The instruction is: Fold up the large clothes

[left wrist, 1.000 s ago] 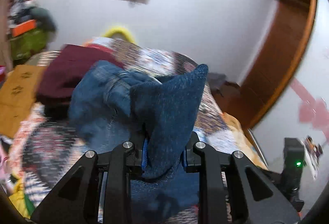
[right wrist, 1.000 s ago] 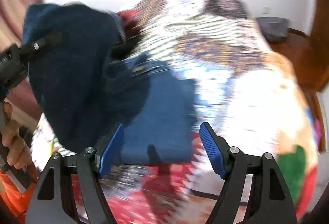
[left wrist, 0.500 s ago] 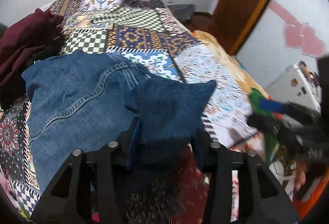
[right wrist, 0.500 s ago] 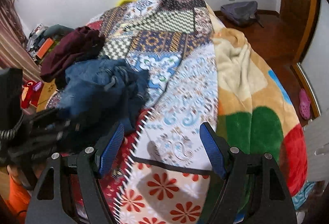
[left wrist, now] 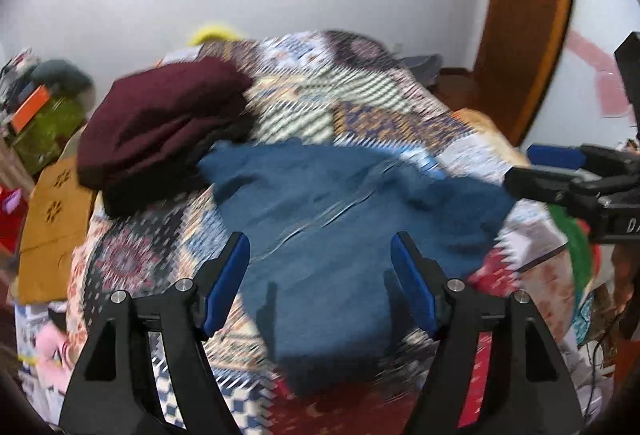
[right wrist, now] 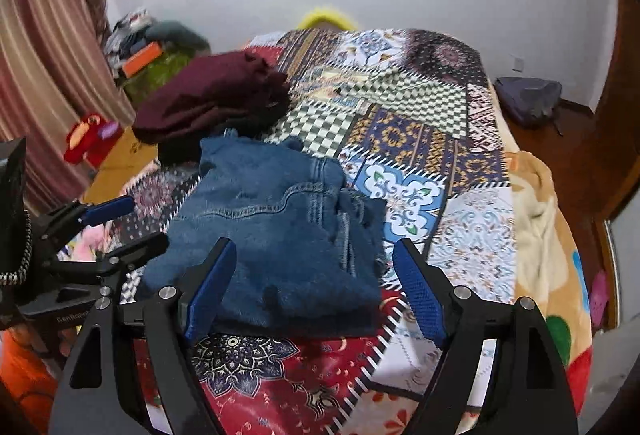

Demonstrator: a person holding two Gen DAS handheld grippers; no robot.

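Lying folded on the patchwork bed (right wrist: 420, 171) beside a maroon pile (right wrist: 208, 95), the jeans (right wrist: 276, 235) look heavy, stiff-ish denim w/ thick seams, so grip hem/waistband edges; left tongs (left wrist: 320, 275), just opened, & right tongs (right wrist: 312, 283) gape wide, both empty.

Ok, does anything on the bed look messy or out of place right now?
The jeans lie folded but untidy on the patchwork bedspread: the right edge is bunched, with layers not lined up. Behind them the maroon garment sits in a loose heap. Nothing looks spilled or damaged.
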